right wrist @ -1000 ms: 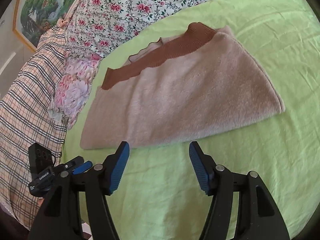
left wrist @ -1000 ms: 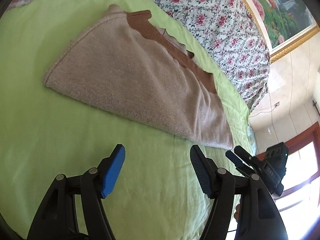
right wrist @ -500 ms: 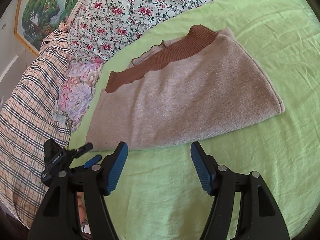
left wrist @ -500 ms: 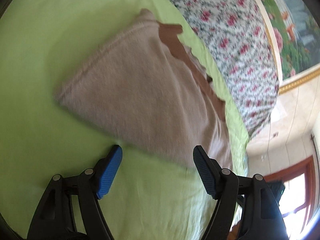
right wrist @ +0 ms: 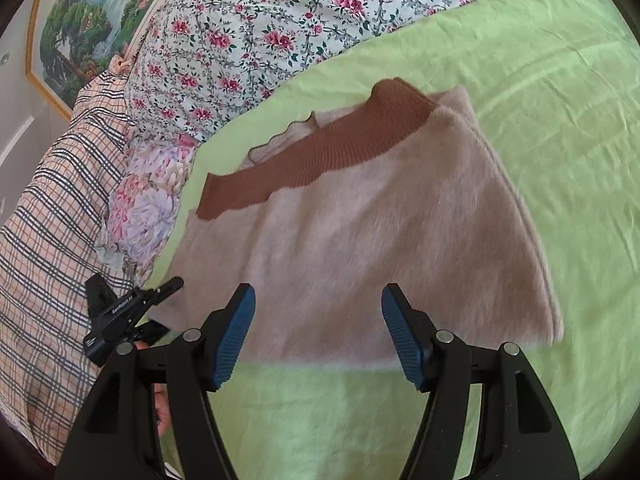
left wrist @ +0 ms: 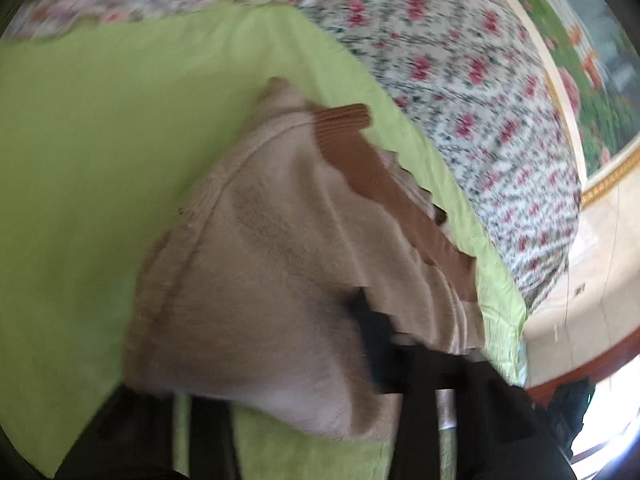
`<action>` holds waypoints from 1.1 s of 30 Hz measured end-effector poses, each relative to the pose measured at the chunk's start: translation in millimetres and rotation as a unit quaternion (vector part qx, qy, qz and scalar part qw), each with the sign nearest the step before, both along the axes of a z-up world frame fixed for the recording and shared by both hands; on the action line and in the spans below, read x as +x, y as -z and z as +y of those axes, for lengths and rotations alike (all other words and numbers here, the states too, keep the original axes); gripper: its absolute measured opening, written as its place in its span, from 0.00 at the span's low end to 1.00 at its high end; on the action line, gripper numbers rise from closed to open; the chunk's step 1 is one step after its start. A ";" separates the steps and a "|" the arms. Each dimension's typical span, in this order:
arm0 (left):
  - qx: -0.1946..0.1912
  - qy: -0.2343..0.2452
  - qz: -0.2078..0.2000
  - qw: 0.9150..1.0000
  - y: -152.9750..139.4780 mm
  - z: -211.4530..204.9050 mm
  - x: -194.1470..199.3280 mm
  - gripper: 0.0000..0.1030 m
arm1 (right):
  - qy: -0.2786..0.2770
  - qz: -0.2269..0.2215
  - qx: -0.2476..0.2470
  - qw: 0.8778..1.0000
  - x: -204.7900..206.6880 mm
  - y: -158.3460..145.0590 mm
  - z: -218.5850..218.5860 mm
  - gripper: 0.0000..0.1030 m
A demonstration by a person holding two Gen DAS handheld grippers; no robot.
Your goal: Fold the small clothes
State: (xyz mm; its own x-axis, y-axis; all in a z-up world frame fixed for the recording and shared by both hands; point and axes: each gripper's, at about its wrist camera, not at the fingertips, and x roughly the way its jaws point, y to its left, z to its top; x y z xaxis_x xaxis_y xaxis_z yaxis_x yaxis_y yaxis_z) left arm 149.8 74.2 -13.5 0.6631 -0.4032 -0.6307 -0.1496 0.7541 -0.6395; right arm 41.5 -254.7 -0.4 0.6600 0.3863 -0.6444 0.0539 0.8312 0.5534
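Note:
A beige knit garment with a brown ribbed band lies folded on the green sheet. My right gripper is open, its blue pads just at the garment's near edge. In the blurred left wrist view the garment fills the middle and drapes over my left gripper; one dark finger shows against the cloth, the other is hidden under it. From the right wrist view the left gripper sits at the garment's left corner.
A floral duvet lies along the far side of the sheet. A plaid cloth is at the left. A framed painting hangs on the wall. The bed edge and a window are at the right of the left view.
My left gripper has moved forward into the garment's corner, and the cloth now covers its fingers. My right gripper has moved closer to the near edge and stays open.

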 end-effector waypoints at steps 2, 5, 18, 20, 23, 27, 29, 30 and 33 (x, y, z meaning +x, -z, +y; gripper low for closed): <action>0.020 0.016 -0.020 0.999 -13.7 -11.5 -0.1 0.11 | -0.001 -0.002 0.003 1.000 8.8 -1.6 -8.0 0.65; 0.052 0.042 -0.049 0.997 -38.4 -36.4 -2.0 0.11 | -0.007 -0.010 0.019 1.000 16.5 -5.7 -18.5 0.65; 0.160 0.215 -0.088 0.960 -48.7 -184.8 -2.2 0.07 | -0.129 0.016 0.199 0.971 109.0 6.2 -17.9 0.82; 0.170 0.233 -0.080 0.954 -38.2 -195.4 -1.2 0.07 | -0.145 0.033 0.201 0.968 132.5 14.1 -1.5 0.84; 0.187 0.251 -0.075 0.947 -28.3 -206.0 -2.7 0.07 | -0.161 0.056 0.193 0.966 163.3 27.1 23.1 0.84; 0.214 0.257 -0.080 0.939 -29.7 -212.0 -6.0 0.07 | -0.158 0.055 0.142 0.976 189.6 23.2 40.8 0.31; 0.215 0.261 -0.084 0.937 -36.1 -217.1 -5.5 0.07 | -0.154 0.036 0.136 0.978 188.2 9.7 34.9 0.19; 0.213 0.263 -0.091 0.937 -43.7 -220.1 -6.6 0.07 | -0.155 0.023 0.128 0.979 185.3 -0.4 30.4 0.18; 0.199 0.277 -0.112 0.933 -60.9 -237.2 -8.1 0.07 | -0.160 -0.013 0.090 0.983 170.0 -29.6 11.8 0.18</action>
State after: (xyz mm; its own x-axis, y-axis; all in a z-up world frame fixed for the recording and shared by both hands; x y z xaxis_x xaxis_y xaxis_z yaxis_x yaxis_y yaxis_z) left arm 141.7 -163.0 47.4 0.5556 -0.4870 -0.6739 0.4379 0.8604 -0.2608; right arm 211.5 -243.0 29.2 0.5016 0.6827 -0.5314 -0.2092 0.6918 0.6912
